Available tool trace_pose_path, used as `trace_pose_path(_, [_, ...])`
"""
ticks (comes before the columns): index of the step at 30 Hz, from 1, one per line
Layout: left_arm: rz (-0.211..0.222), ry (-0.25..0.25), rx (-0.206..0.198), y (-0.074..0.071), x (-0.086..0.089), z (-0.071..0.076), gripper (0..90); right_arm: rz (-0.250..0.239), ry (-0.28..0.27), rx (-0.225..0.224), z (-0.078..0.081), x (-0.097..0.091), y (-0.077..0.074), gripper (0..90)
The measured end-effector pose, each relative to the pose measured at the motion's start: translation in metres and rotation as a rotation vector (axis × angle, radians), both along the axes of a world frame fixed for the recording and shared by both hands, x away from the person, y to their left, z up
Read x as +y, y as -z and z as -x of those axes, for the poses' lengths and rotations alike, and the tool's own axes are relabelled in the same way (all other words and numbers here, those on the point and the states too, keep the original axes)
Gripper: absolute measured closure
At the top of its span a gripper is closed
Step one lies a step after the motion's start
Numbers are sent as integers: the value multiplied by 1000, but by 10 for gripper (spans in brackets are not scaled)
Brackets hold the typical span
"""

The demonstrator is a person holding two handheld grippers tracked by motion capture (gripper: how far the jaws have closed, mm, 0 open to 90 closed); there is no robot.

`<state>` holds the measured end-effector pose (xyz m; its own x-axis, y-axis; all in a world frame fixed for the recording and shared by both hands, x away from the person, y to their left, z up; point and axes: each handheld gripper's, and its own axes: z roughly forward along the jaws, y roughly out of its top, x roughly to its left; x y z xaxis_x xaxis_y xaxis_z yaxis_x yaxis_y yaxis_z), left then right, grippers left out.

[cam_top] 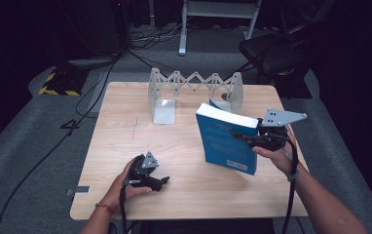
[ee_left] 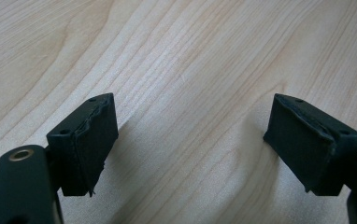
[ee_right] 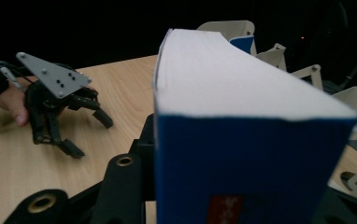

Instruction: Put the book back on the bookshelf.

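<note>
Two black two-jaw grippers on one light wooden table (cam_top: pixel 125 141). Right gripper (cam_top: pixel 245 136) clamped on one thick blue paperback book (cam_top: pixel 225 141), held upright and tilted above the table's right half. Left gripper (cam_top: pixel 162 183) down near the front edge, jaws spread wide, just bare wood between. One grey folding accordion rack (cam_top: pixel 194 87) at the back, probably with a second blue book (ee_right: pixel 242 43) tucked in it, hard to tell.

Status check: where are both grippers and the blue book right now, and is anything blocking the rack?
Right gripper shut on blue book, book upright. Left gripper open, nothing between its jaws, low over table. Expanding rack at far edge, another blue book in its right end.
</note>
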<state>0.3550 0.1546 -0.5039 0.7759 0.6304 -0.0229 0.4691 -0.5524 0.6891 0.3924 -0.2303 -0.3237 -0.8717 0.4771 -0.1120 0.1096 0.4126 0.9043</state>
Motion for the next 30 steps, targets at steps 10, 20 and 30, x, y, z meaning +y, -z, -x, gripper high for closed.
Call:
trace_pose_path(10, [-2,-11,0,0,0,0,155,26,114,-31,-22,-9,-24,615])
trace_pose_path(20, [-10,-37,-2,0,0,-1,128,11,238,-56,-56,-13,-44,615])
trace_pose_path(30, [-10,-59,1,0,1,0,122,-4,358,-54,-93,-9,-50,614])
